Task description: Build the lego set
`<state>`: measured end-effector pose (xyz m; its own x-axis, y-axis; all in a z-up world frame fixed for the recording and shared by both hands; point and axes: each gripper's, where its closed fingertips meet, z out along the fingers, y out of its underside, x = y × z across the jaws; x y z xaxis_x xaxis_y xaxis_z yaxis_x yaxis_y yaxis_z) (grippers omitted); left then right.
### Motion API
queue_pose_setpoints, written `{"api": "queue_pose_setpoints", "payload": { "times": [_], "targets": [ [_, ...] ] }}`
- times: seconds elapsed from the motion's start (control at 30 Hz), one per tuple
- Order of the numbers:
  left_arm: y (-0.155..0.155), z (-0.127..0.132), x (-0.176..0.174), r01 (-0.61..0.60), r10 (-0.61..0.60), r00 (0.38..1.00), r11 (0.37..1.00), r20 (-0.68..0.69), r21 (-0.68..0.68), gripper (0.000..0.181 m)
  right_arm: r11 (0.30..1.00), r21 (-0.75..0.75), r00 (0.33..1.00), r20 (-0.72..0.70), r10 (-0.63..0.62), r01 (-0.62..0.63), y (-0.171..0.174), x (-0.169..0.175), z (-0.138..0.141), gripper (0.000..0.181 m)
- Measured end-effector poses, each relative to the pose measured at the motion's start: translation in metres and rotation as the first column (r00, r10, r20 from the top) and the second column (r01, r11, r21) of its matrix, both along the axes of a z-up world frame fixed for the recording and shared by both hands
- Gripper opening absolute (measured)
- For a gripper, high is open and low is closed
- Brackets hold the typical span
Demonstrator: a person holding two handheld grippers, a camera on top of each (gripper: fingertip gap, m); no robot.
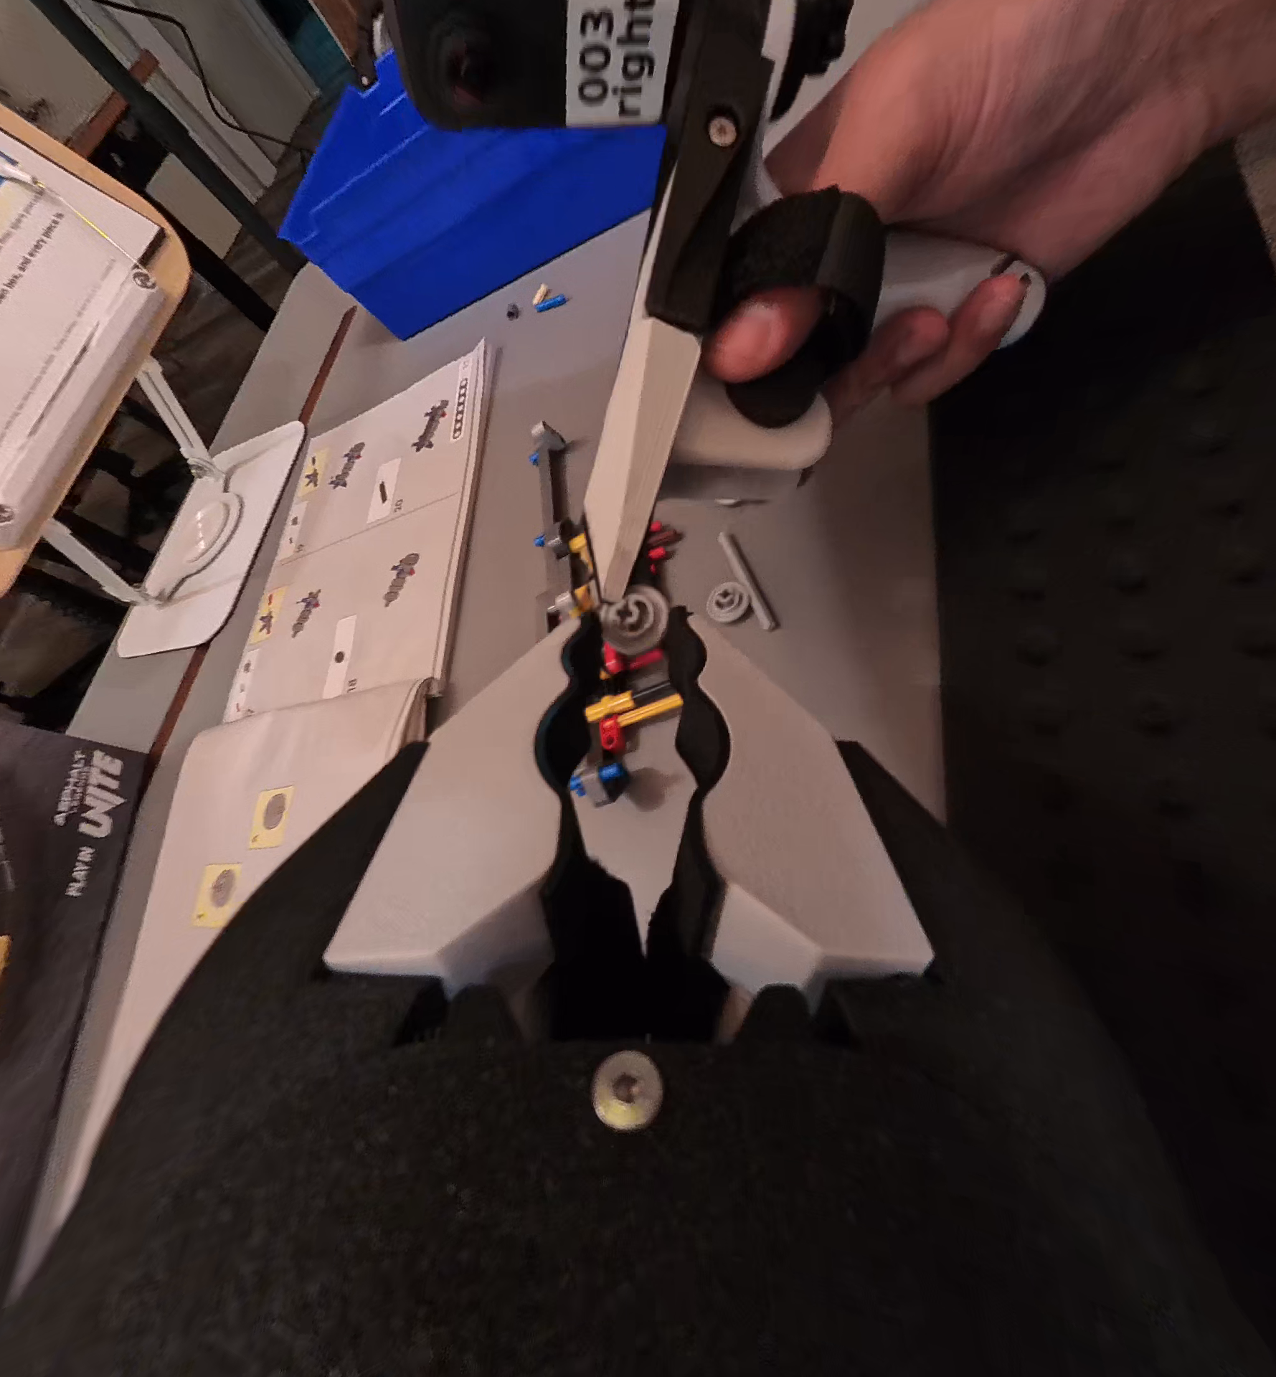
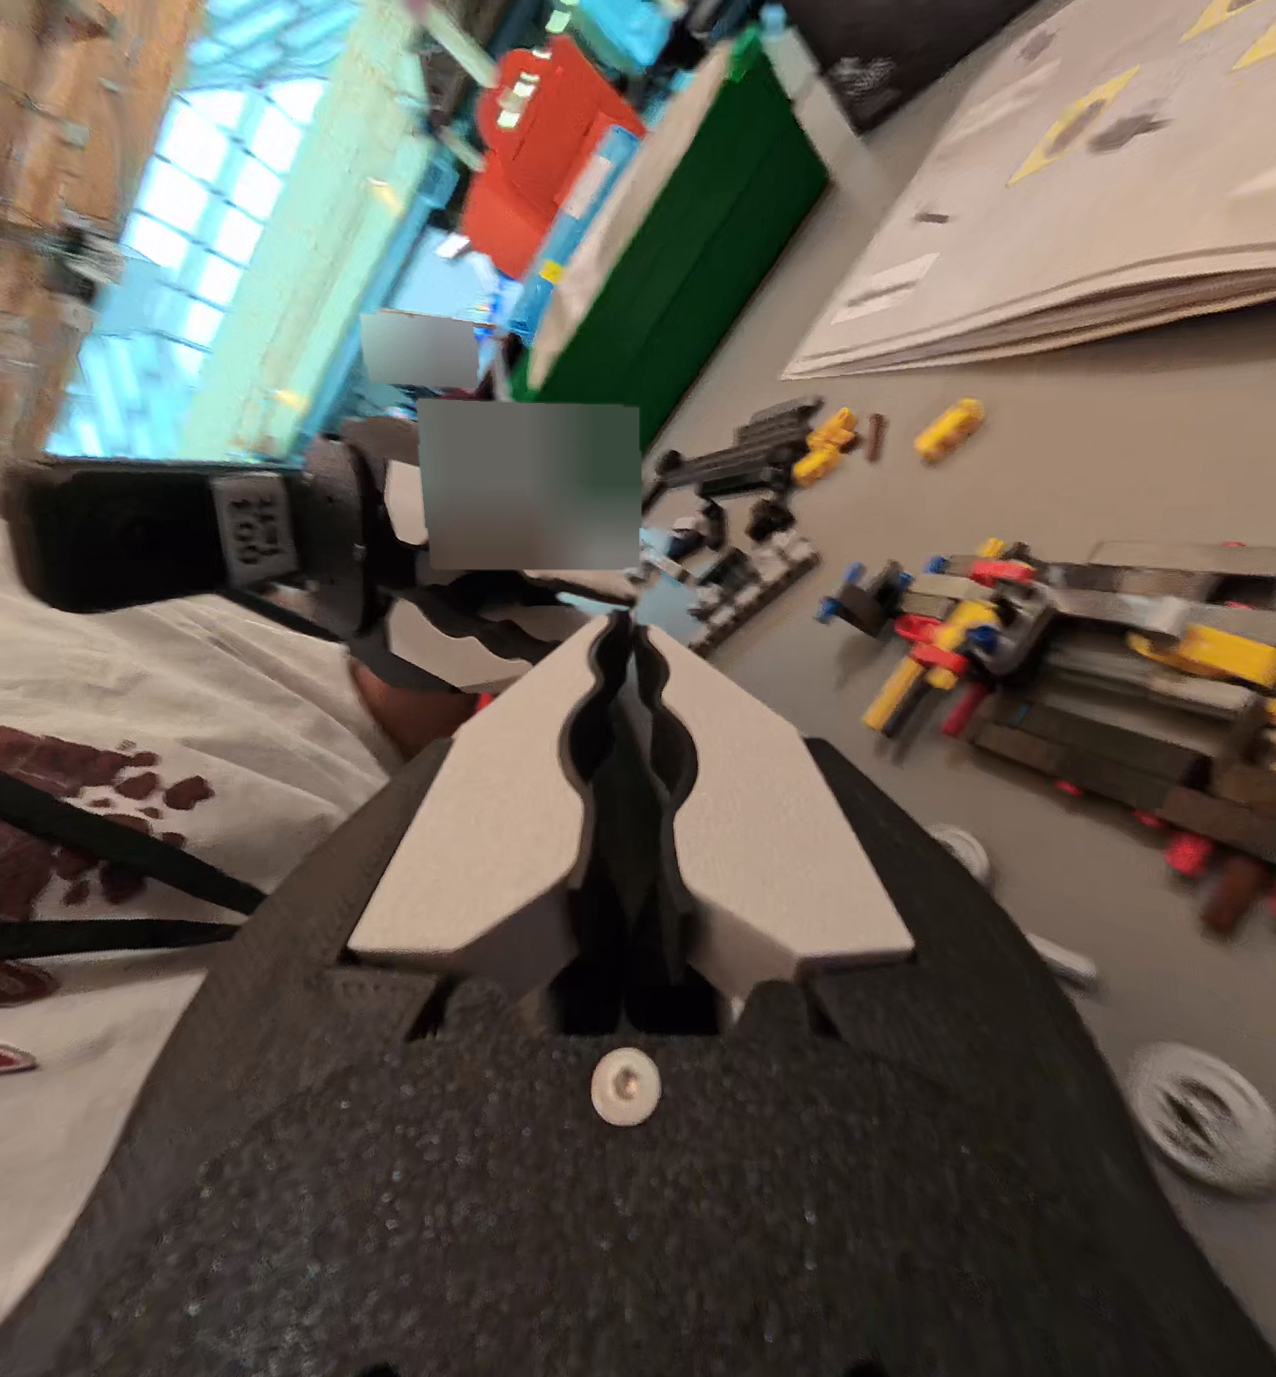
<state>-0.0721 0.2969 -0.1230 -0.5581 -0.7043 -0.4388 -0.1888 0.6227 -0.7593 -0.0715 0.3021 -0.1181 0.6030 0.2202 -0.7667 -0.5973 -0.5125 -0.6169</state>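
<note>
Grippers (image 1: pixel 631 633) (image 2: pixel 629 626) at grey lego wheel (image 1: pixel 633 615)

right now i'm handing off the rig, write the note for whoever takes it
Left gripper: shut on the lego assembly, pinching it near a grey round wheel piece.
Right gripper: shut, apparently empty; in the left wrist view its tip touches that wheel piece.
On the table: a second grey wheel, a grey axle, the open instruction booklet, a blue bin.
Done: partial build. Left: seat the wheel, add loose parts.
</note>
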Motion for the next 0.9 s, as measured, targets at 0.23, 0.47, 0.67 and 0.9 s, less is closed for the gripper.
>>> {"api": "queue_pose_setpoints", "payload": {
  "times": [0.23, 0.47, 0.67, 0.9],
  "targets": [
    [0.003, -0.014, 0.002, -0.158, 0.127, 0.985, 0.931, -0.113, -0.329, 0.025, 0.952, -0.248, 0.902, 0.428, -0.058, 0.179, -0.072, 0.069, -0.059, 0.0],
    [0.029, -0.022, 0.014, -0.316, 0.271, 0.949, 0.824, -0.163, -0.47, 0.025, 0.935, -0.301, 0.891, 0.452, -0.032, 0.186, -0.08, 0.074, -0.074, 0.0],
    [0.098, -0.031, 0.019, -0.577, 0.536, 0.816, 0.747, -0.216, -0.33, 0.027, 0.923, -0.346, 0.812, 0.58, 0.069, 0.169, -0.075, 0.064, -0.088, 0.0],
    [0.203, -0.031, 0.012, -0.799, 0.761, 0.578, 0.456, -0.293, -0.392, 0.038, 0.927, -0.315, 0.791, 0.61, 0.033, 0.204, -0.075, 0.069, -0.085, 0.003]
  ]
}}
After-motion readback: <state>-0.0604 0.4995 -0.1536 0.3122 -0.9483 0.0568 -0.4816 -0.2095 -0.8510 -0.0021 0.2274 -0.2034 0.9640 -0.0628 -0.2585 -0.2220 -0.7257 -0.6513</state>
